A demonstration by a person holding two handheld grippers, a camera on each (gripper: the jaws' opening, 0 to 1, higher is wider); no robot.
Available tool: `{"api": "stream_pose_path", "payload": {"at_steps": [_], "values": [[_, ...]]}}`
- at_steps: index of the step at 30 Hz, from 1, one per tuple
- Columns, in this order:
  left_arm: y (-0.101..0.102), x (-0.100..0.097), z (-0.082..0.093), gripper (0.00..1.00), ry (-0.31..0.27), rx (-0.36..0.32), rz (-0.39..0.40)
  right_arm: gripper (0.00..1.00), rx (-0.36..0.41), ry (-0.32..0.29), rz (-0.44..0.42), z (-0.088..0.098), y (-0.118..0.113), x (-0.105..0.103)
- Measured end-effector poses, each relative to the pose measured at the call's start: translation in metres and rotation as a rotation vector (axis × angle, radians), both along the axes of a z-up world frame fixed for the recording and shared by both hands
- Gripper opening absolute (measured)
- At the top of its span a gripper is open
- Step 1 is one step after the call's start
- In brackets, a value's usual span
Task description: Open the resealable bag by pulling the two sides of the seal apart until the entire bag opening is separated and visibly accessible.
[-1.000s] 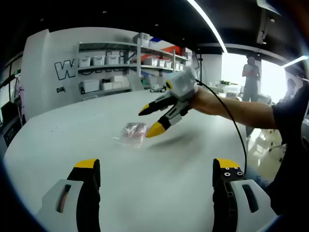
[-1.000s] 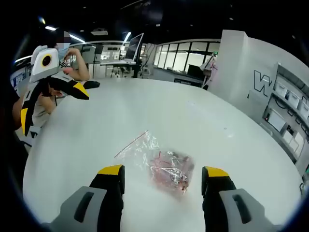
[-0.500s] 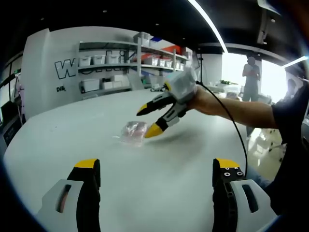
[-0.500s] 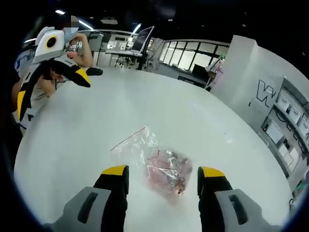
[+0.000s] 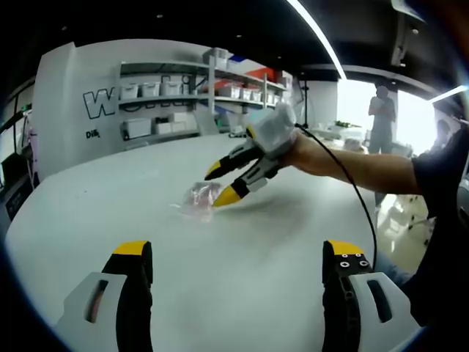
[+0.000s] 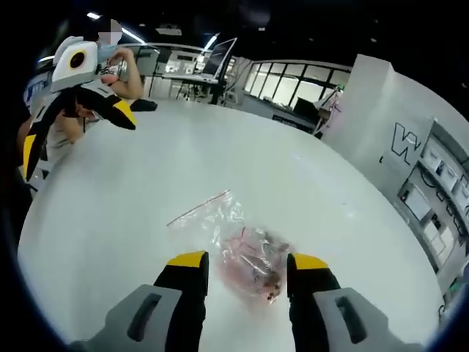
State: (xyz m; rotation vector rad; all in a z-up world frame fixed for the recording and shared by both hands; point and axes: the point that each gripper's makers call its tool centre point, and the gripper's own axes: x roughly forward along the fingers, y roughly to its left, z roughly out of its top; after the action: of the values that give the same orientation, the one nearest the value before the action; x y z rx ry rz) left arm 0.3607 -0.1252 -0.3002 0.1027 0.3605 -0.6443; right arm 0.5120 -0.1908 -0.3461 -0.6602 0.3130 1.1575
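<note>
A: Where is the resealable bag (image 5: 201, 199) lying?

B: Flat on the white bench (image 5: 242, 257), well ahead of the left tool (image 5: 238, 257) in the left gripper view. It is clear plastic, crinkled, with something pinkish inside. In the right gripper view the bag (image 6: 238, 246) lies just past the right tool (image 6: 242, 264), its filled part between the two yellow tips, and its seal strip runs off to the upper left.

A: And the left tool?

B: Its jaws stand wide apart with nothing between them. In the right gripper view it (image 6: 77, 117) hangs at the far left, above the bench edge, well apart from the bag, with a person's hand behind it.

A: The right tool?

B: In the left gripper view it (image 5: 220, 183) reaches in from the right on a bare forearm (image 5: 352, 165), a black cable trailing from it. Its jaws are parted about the bag's width and the lower yellow tip sits just beside the bag; I cannot tell whether it touches. It grips nothing.

A: Anything behind?

B: Shelves (image 5: 190, 92) with white bins against the wall, and a person (image 5: 381, 117) standing by a bright window at the right.
</note>
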Motion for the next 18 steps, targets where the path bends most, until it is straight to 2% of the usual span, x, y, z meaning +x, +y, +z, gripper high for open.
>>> {"api": "stream_pose_path", "payload": {"at_steps": [13, 18], "values": [[0.0012, 0.0000, 0.0003, 0.95, 0.000, -0.002, 0.001, 0.14, -0.003, -0.036, 0.005, -0.0014, 0.0006, 0.0038], [0.0011, 0.0001, 0.0002, 0.95, 0.000, -0.002, 0.000, 0.06, 0.065, 0.015, -0.057, 0.0012, -0.0005, 0.0083]]}}
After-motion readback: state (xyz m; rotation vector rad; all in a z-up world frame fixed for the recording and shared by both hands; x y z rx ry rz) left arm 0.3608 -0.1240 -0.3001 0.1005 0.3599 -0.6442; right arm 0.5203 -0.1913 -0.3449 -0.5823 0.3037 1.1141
